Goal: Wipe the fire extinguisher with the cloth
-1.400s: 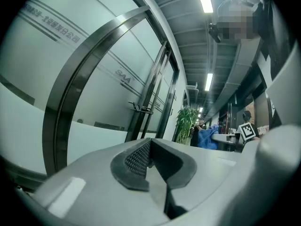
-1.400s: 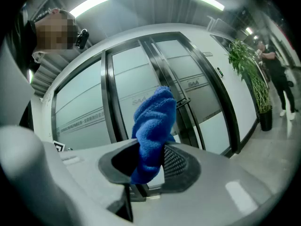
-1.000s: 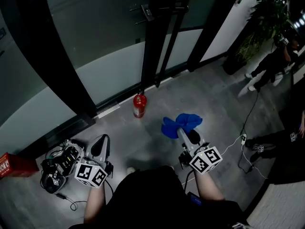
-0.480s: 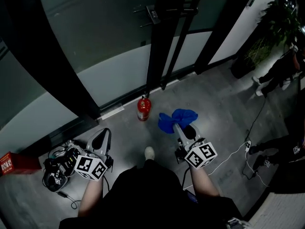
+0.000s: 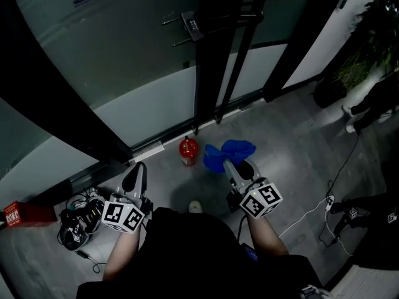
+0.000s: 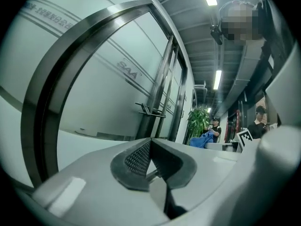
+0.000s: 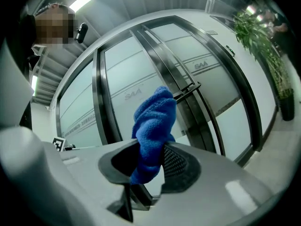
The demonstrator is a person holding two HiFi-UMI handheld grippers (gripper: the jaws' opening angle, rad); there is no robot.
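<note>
Our right gripper (image 7: 149, 166) grips the cloth (image 7: 153, 126), most of it bunched loose past the tips, which we judge leaves a pad for wiping. The extinguisher (image 5: 188, 151) stands just left of the cloth, by the door (image 5: 149, 98). Our left gripper (image 6: 149, 157), jaws together on nothing, hangs well apart.

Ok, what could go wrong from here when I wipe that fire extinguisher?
1. The fire extinguisher stands free on the floor by the glass door; the left gripper is shut and away from it, so a sideways wipe might tip it.
2. The right gripper pinches the blue cloth near one end; rubbing could pull it out.
3. Loose cables lie on the floor at your left; a step could snag them.
</note>
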